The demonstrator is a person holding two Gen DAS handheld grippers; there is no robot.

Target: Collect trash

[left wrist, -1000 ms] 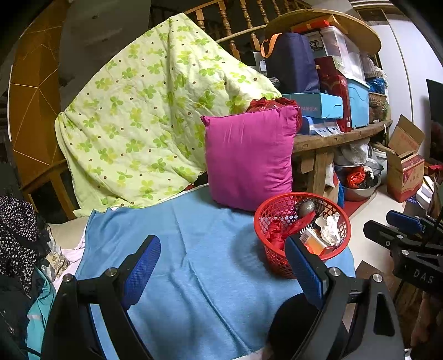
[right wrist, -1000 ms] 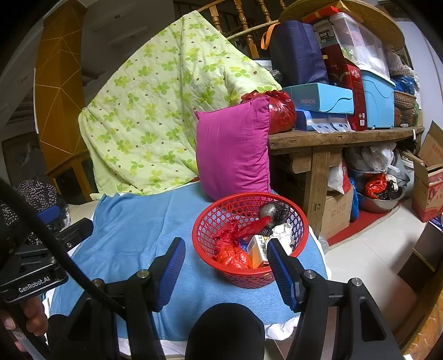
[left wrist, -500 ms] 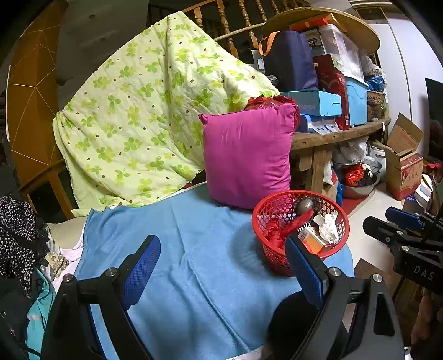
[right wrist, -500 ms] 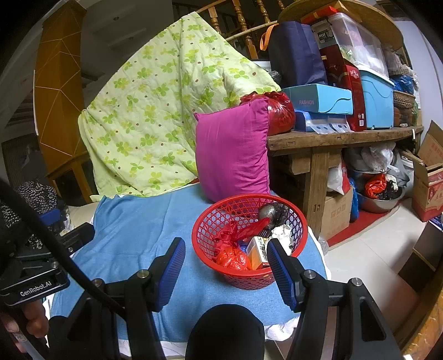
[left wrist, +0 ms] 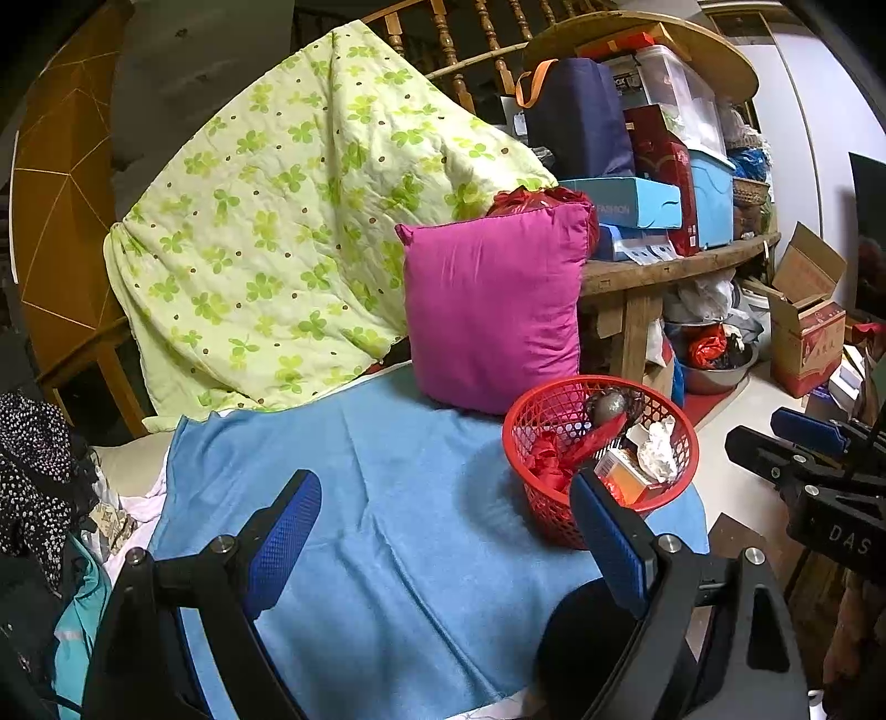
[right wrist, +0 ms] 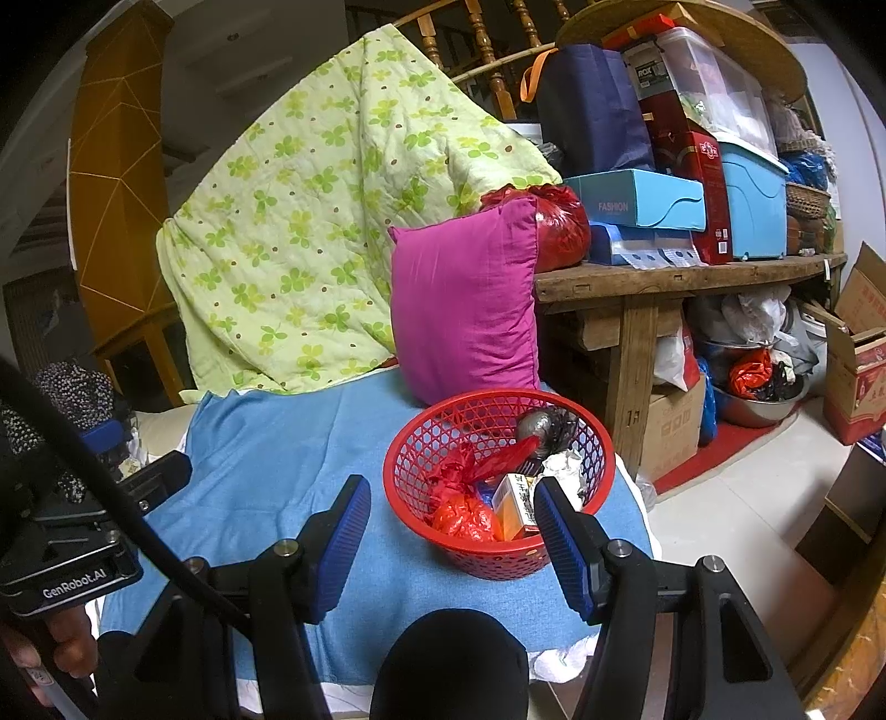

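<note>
Both tools held short of the red basket [right wrist: 498,482], landmark throughout. Right gripper [right wrist: 451,540] spread wide, empty, nearest it; left gripper [left wrist: 443,545] likewise wide, empty, off to its left over the blue cloth [left wrist: 387,498]. Trash [right wrist: 462,512] lay inside the basket. Behind stood the magenta pillow [right wrist: 465,310]. Judgement: collection looked finished; avoid knocking the basket.

Rough wooden bench [right wrist: 686,277] piled with boxes; pale tiled floor [right wrist: 736,498]; turned wooden stair railing [left wrist: 470,50] behind.
</note>
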